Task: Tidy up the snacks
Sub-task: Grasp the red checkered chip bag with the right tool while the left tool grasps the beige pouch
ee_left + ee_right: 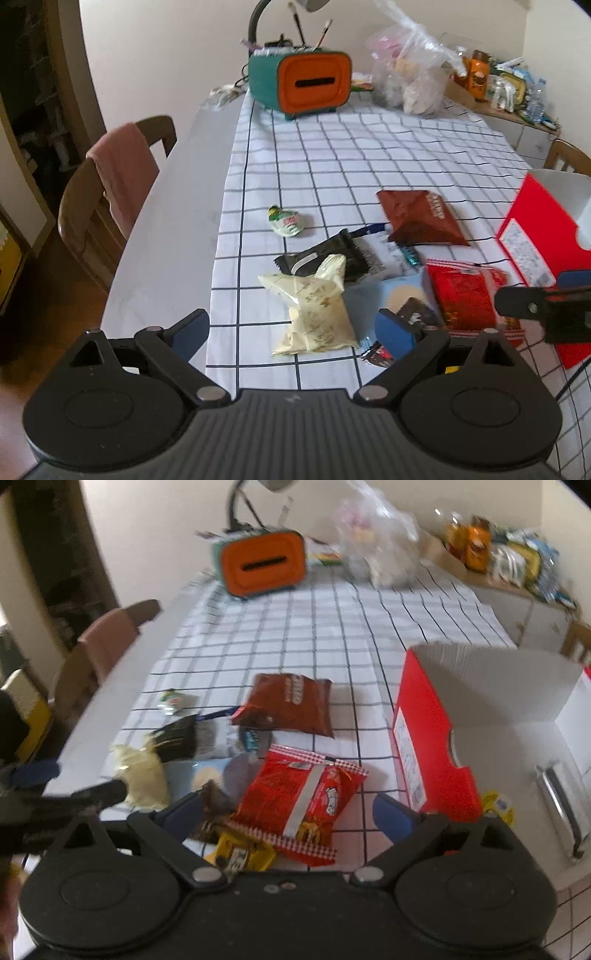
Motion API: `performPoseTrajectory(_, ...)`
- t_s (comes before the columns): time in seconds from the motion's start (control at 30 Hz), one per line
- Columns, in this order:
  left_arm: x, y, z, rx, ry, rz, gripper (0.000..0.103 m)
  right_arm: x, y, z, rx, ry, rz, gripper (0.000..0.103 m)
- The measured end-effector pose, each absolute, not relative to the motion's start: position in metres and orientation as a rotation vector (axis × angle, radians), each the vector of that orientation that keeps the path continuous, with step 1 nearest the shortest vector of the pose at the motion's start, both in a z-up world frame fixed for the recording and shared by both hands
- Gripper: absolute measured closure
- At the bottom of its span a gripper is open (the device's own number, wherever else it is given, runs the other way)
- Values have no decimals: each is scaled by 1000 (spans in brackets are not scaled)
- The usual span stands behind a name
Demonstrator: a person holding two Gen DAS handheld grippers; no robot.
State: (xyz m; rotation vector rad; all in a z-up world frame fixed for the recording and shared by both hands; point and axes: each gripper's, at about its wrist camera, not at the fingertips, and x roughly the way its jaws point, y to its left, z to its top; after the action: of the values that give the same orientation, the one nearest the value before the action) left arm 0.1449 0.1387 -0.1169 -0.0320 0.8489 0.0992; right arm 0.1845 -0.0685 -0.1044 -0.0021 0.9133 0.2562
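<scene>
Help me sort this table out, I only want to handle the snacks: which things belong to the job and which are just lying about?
Job:
cream packet
black packet
brown packet
red packet
small green packet
red box

Lying about:
orange tissue box
plastic bag
pink cloth on chair

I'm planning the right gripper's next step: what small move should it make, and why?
Probably lower the right gripper and close on the red snack packet. Its jaws stand open on either side of that packet, which lies flat on the checked cloth, and the open red box stands just to its right.
</scene>
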Motion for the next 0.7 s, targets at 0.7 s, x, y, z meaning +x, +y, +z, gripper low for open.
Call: performPoseTrajectory(0.7,184,149,-153,-166,980,130,28,242,-43,-152,41,1105,97,24)
